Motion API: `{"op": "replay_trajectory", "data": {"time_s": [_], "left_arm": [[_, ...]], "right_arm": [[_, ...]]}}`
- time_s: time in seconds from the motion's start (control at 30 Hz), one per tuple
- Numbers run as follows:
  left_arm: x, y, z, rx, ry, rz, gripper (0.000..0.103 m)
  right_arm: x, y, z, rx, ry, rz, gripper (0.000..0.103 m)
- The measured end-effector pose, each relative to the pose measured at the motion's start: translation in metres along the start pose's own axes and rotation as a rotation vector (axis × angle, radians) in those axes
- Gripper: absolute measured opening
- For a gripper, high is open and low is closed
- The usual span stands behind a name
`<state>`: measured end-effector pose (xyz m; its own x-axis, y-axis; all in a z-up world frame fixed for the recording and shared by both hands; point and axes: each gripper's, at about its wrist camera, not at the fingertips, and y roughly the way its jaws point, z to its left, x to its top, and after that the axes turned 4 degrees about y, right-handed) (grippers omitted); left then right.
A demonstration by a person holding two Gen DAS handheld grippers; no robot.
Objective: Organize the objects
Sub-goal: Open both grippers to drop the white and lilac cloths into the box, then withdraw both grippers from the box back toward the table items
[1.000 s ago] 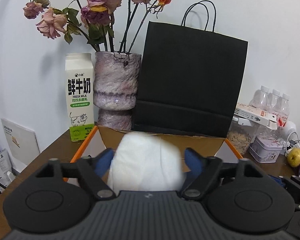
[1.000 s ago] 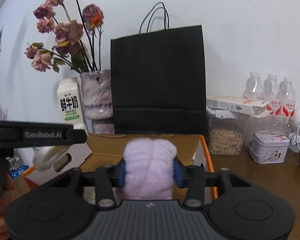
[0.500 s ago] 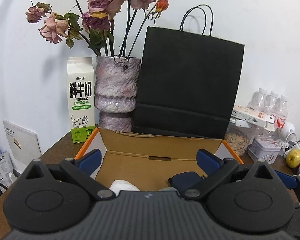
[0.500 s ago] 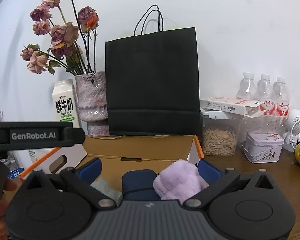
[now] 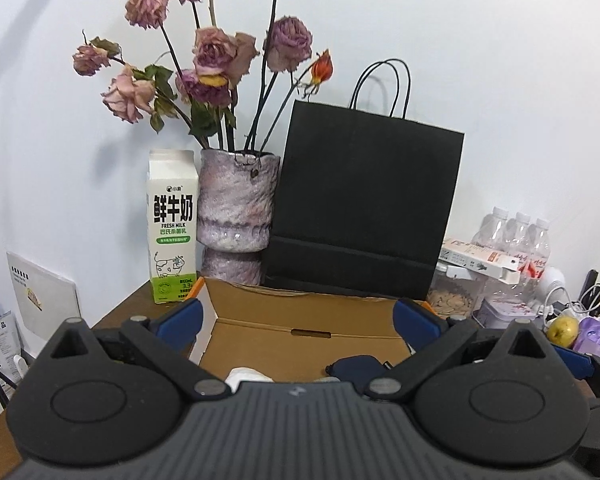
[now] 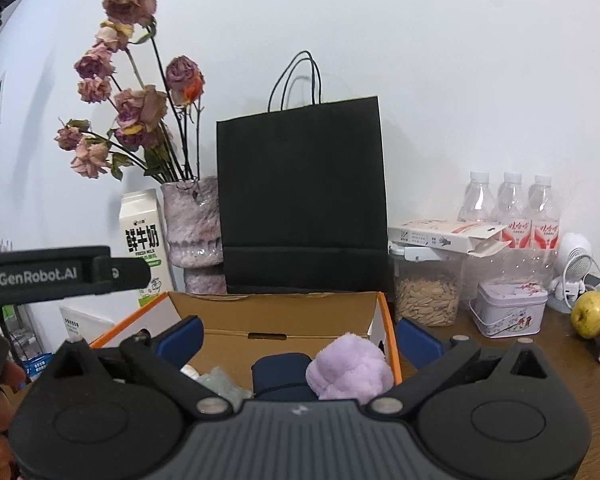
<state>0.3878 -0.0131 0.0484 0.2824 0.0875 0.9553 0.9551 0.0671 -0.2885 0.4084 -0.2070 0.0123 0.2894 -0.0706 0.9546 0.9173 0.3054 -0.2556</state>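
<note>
An open cardboard box (image 5: pixel 300 312) (image 6: pixel 280 312) with orange edges stands on the brown table. In it lie a white fluffy bundle (image 5: pixel 247 376), a dark navy item (image 5: pixel 354 366) (image 6: pixel 280 372) and a lilac fluffy bundle (image 6: pixel 350 368), with a pale green piece (image 6: pixel 220 384) beside them. My left gripper (image 5: pixel 298 318) hangs above the box's near side, jaws wide open and empty. My right gripper (image 6: pixel 298 338) is also open and empty, just above the lilac bundle. The left tool's black body (image 6: pixel 52 276) shows at the left of the right wrist view.
Behind the box stand a black paper bag (image 5: pixel 364 208), a vase of dried roses (image 5: pixel 238 208) and a milk carton (image 5: pixel 173 228). To the right are a seed jar (image 6: pixel 426 300), a tin (image 6: pixel 510 308), water bottles (image 6: pixel 512 208), an apple (image 6: pixel 590 314) and cables.
Both grippers opened and let go: the white bundle and the lilac bundle dropped into the box. Both hands then pulled back and rose a little.
</note>
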Motion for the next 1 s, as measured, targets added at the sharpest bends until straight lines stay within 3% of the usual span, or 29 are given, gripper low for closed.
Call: {"op": "replay_trajectory", "data": {"time_s": [0.47,1.0], "left_arm": [[-0.005,-0.063,0.002,-0.037,0.019,-0.039,0.103],[-0.023,-0.139,0.016,-0.059,0.037,-0.026,0.103]], "right_arm": [[-0.012,-0.062,0.016,0.02,-0.069,-0.033,0.103],[-0.033,-0.134,0.041,0.025,-0.096,-0.014,0.103]]}}
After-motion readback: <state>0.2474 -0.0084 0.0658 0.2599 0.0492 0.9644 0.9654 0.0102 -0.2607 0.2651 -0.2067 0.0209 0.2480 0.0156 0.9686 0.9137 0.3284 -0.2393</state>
